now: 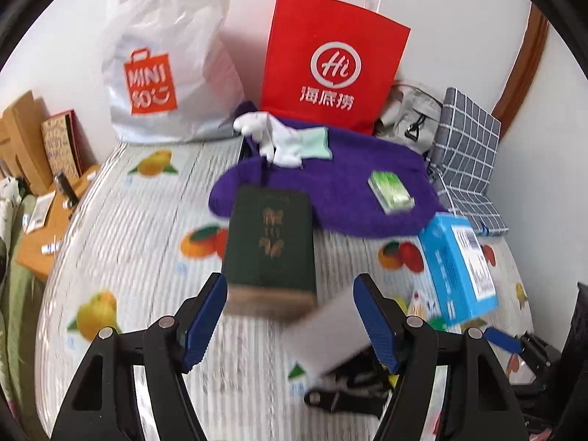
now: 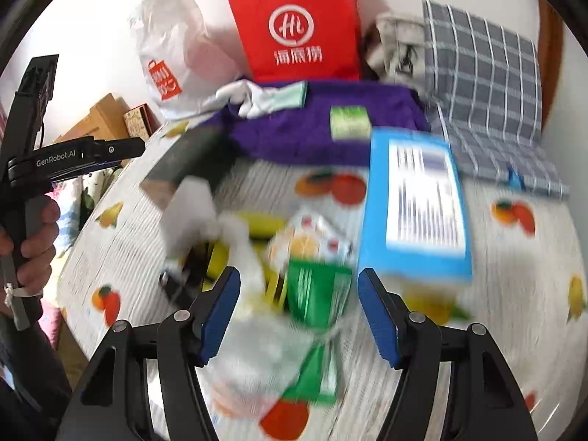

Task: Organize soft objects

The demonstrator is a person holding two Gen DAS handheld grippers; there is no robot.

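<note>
Both tongs are seen with blue pads spread and nothing pinched. Beneath the left gripper (image 1: 290, 316) a dark green box (image 1: 270, 246) is framed at twelve o'clock on the fruit-print cloth (image 1: 139, 220). A purple towel (image 1: 330, 187) is spread further out at twelve, with white gloves (image 1: 272, 136) and a small green packet (image 1: 391, 191) laid on it. A blue carton (image 1: 459, 268) is found at three o'clock. Under the right gripper (image 2: 298, 312) a blurred green pouch (image 2: 316, 294) is seen. Behind, a red paper bag (image 1: 330, 62) is stood beside a white plastic bag (image 1: 161, 66).
</note>
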